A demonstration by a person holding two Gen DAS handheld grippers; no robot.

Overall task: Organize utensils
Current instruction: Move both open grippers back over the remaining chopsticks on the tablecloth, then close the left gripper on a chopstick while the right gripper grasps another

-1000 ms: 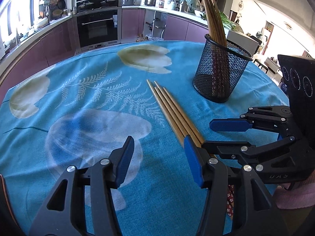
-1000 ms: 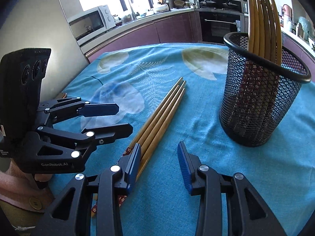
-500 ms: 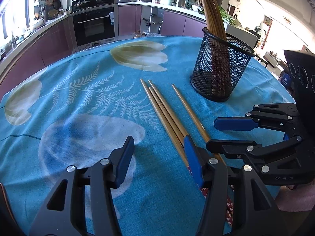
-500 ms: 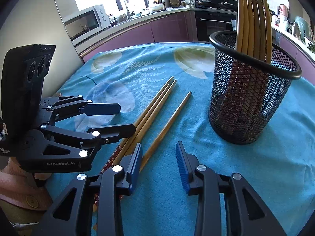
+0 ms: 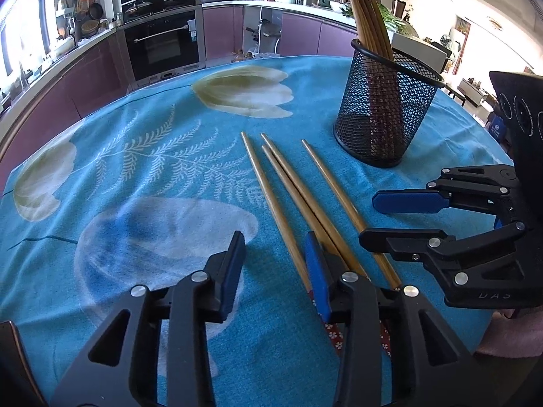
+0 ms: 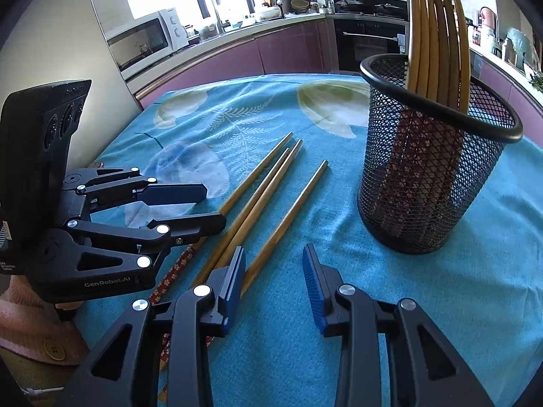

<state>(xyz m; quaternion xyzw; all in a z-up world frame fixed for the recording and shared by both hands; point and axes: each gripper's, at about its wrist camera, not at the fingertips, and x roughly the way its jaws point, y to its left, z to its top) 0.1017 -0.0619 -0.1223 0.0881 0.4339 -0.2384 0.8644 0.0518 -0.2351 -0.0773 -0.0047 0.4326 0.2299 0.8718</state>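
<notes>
A: What is on the table?

B: A blue cloth with big flowers covers it. Four sticks lie loose on it. More sticks stand in the cup.

A: Start from the left. What do you see?

B: In the left camera, the left gripper is low over the cloth. Its jaws have just been closing a bit. There is a gap between them, and only cloth shows in that gap. It holds nothing. The loose sticks run under its right finger.

A: And next?

B: The sticks fan out. One lies alone on the left, two lie touching in the middle, and one lies alone on the right, nearest the cup.

A: What about the other gripper?

B: The right gripper also has a gap between its jaws, and it holds nothing. The right-most stick goes under its left finger.

A: And on the far right?

B: The black wire cup stands up straight, near the stick tips. About six sticks lean inside it.

A: So how much is done?

B: I think more than half. The sticks in the cup are done. Four are left to pick up and drop in. No stick is being held right now.
</notes>
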